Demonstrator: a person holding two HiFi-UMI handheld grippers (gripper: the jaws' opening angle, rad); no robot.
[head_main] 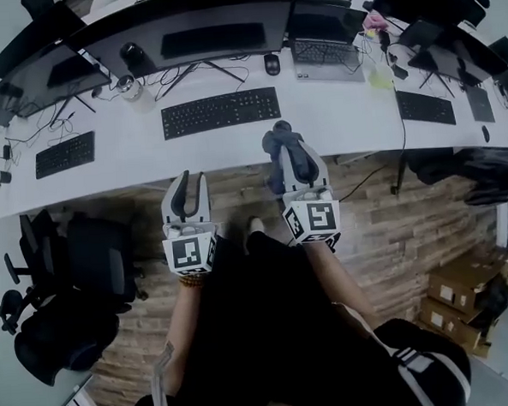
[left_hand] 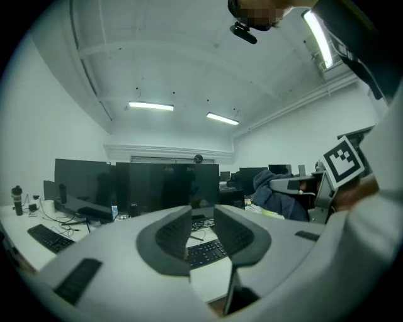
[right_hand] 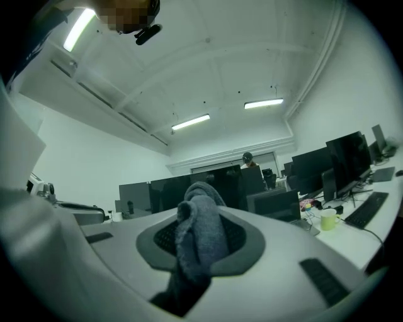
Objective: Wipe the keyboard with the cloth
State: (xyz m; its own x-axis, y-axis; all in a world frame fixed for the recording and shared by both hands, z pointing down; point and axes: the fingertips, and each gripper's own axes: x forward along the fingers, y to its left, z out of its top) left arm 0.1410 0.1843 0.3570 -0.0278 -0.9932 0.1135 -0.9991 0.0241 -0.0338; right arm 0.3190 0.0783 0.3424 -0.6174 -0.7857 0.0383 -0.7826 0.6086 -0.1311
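Observation:
A black keyboard (head_main: 221, 111) lies on the white desk (head_main: 132, 175) straight ahead of me, below a dark monitor. It also shows low in the left gripper view, where the keyboard (left_hand: 206, 250) appears through the gap between the jaws. My right gripper (head_main: 296, 157) is shut on a dark grey-blue cloth (head_main: 280, 140) that bunches out past its tips, just short of the desk's front edge. In the right gripper view the cloth (right_hand: 200, 229) fills the space between the pads. My left gripper (head_main: 191, 178) hovers beside it, short of the desk, slightly open and empty.
Several monitors line the back of the desk. A second keyboard (head_main: 65, 154) lies at the left and a third keyboard (head_main: 426, 107) at the right. A laptop (head_main: 326, 52), a mouse (head_main: 271, 64) and loose cables lie behind. An office chair (head_main: 61, 278) stands left; cardboard boxes (head_main: 457, 293) stand right.

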